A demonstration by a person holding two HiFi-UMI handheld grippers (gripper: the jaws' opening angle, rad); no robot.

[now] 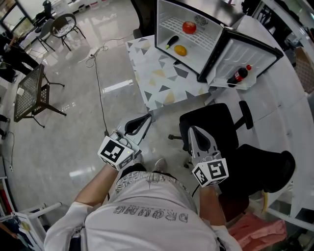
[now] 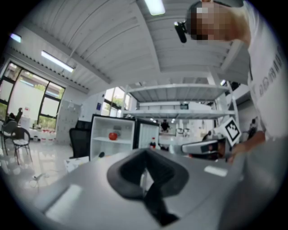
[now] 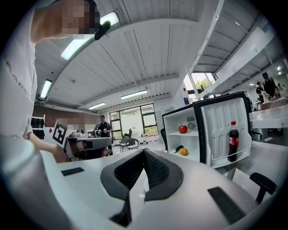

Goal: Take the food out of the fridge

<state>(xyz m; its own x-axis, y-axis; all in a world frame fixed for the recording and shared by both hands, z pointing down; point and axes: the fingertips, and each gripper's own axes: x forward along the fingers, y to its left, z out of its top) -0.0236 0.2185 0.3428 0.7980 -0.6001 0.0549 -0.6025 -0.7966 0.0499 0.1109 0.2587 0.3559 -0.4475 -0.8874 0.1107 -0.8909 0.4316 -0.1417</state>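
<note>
The fingers of the left gripper are pressing together, clenched on nothing. The fingers of the right gripper are clenching empty in the same way. Both grippers are pointing roughly level toward the fridge and hanging well apart from it, with a black office chair sitting just beyond the right one. The fridge is standing on a triangle-patterned tabletop with its door swinging wide open. Inside, a red fruit is resting on the upper shelf, while an orange fruit and a dark long vegetable are lying side by side on the level below. A cola bottle is standing in the door's rack
</note>
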